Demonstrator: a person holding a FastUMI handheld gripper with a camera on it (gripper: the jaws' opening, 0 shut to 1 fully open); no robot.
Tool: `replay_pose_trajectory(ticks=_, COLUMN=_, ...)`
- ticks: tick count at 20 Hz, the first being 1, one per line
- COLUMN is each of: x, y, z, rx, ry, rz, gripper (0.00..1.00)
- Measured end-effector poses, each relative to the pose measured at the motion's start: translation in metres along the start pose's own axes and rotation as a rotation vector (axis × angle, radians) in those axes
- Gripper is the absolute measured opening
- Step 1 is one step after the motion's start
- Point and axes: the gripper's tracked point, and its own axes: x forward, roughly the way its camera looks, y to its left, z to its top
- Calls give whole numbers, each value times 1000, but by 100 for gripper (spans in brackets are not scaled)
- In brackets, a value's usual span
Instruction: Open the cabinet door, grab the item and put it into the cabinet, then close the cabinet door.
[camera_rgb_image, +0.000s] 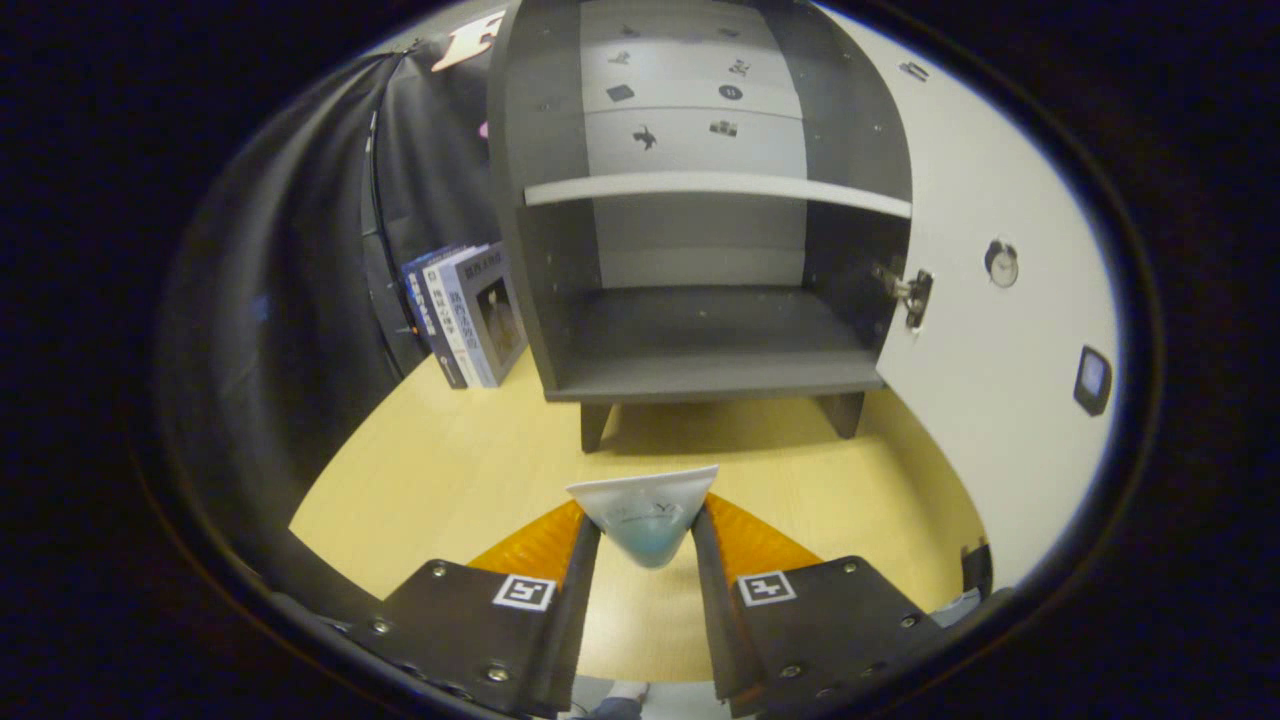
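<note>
Tongs (645, 530) clamped on a tube (645, 515), cabinet open ahead.

Both fingers press the tube's sides, holding it above the surface (450, 480), the gap between them narrow. Beyond stands the cabinet (700, 340), its lower shelf bare, its door (1000, 330) swung wide to the right. Books (470, 315) lean at its left.
</note>
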Motion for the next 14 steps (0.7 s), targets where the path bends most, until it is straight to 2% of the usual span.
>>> replay_pose_trajectory(ticks=8, x=-23, y=-30, z=148, rx=-10, ry=-209, rz=-38, gripper=51)
replay_pose_trajectory(ticks=14, x=8, y=-35, z=257, rx=30, ry=-364, rz=-26, gripper=51)
